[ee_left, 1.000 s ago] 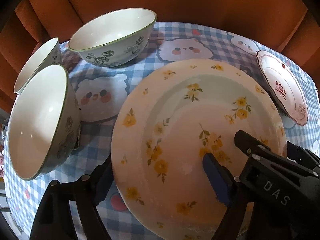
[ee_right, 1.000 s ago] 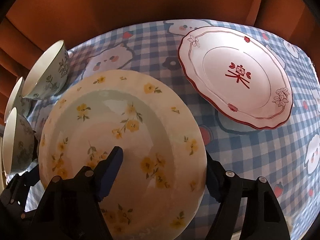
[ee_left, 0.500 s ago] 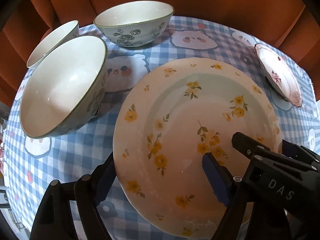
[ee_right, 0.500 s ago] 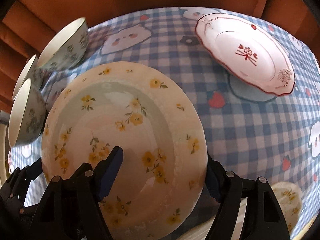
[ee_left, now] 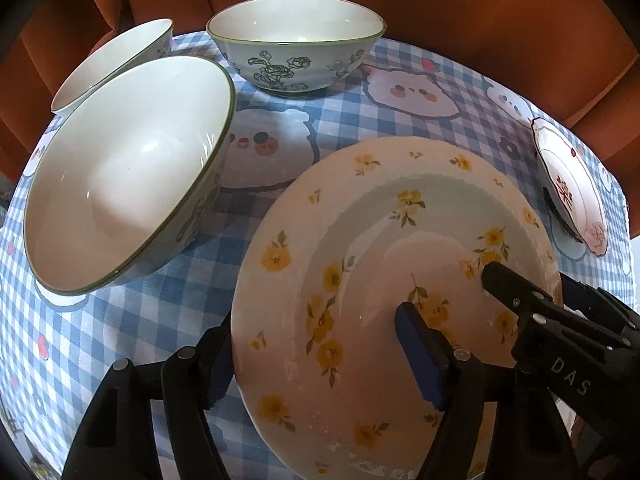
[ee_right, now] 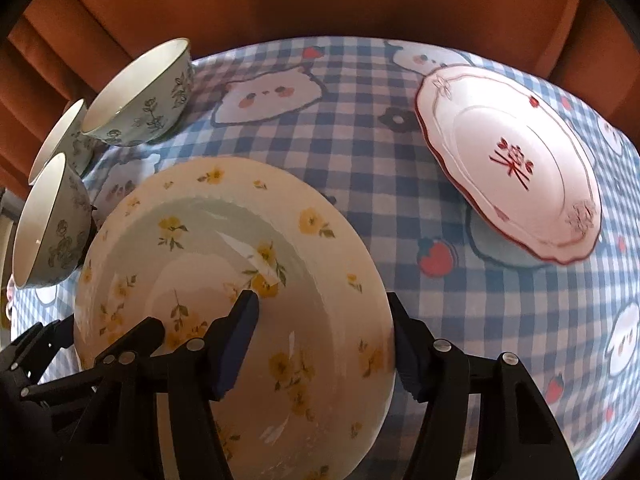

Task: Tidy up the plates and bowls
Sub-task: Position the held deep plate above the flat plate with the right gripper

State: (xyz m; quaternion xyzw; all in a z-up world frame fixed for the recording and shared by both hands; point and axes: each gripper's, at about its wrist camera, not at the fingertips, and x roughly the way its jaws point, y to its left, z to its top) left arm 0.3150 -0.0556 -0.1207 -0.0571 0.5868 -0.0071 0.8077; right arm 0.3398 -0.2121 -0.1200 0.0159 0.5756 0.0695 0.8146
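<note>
Plate with yellow flowers (ee_left: 360, 248), cream-rimmed with a pale green well, occupies the near part of both wrist views and is straddled at opposite edges by the two grippers. Left gripper (ee_left: 316, 344): one blue-padded finger lies outside the plate's left rim, the other over the inner face; the jaws are closing with the rim between them, and pad contact cannot be confirmed, so the hold reads as not yet clenched. Right gripper (ee_right: 324, 340): one blue pad stands over the plate's well, the other outside its right rim; these jaws are likewise closing around the rim, and neither pad can be seen pressing on it. The right gripper's black body (marked "DAS") also enters the left wrist view at lower right.

Blue-and-white checked tablecloth (ee_right: 360, 152), printed with cartoon animals and strawberries, covers the table beneath. Three bowls with green rims and dark floral outlines stand to the left of the plate: nearest bowl (ee_left: 120, 176), just beside the plate; far-left bowl (ee_left: 116, 60), partly hidden behind it; rear bowl (ee_left: 296, 40), apart from the other two. Scalloped white plate with red edging (ee_right: 512, 160) sits well apart to the right, bearing a red floral motif at its centre. Orange curtain (ee_right: 320, 4) fills the background.
</note>
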